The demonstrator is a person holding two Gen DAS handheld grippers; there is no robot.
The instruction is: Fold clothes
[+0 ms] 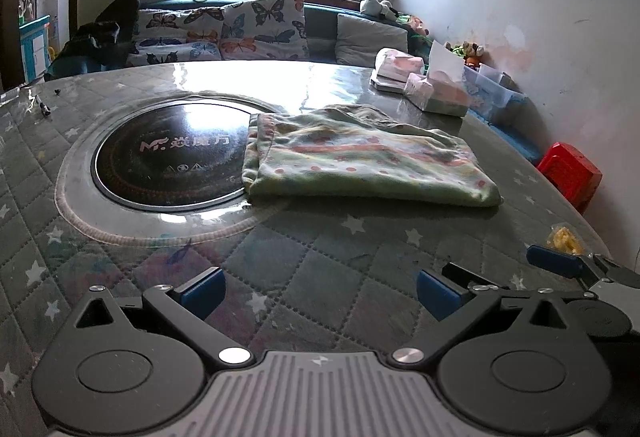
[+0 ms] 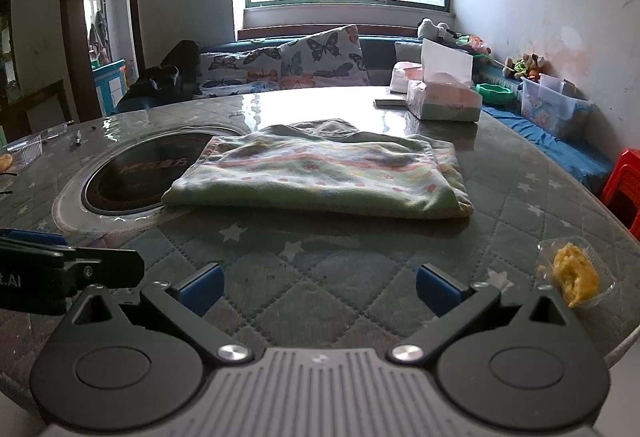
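A folded pale green garment point(image 1: 360, 157) with pink dots and stripes lies flat on the quilted round table point(image 1: 280, 261), partly over the black hob. It also shows in the right wrist view point(image 2: 320, 173). My left gripper point(image 1: 320, 293) is open and empty, near the table's front edge, well short of the garment. My right gripper point(image 2: 318, 289) is open and empty, also short of the garment. The right gripper shows at the right edge of the left wrist view point(image 1: 580, 269); the left gripper shows at the left edge of the right wrist view point(image 2: 60, 265).
A black round hob point(image 1: 172, 157) is set in the table. Tissue packs point(image 2: 444, 97) stand at the far side. A clear tray with yellow food point(image 2: 576, 273) sits near the right edge. A pen point(image 1: 42, 105) lies far left. A red stool point(image 1: 568, 173) stands beside the table.
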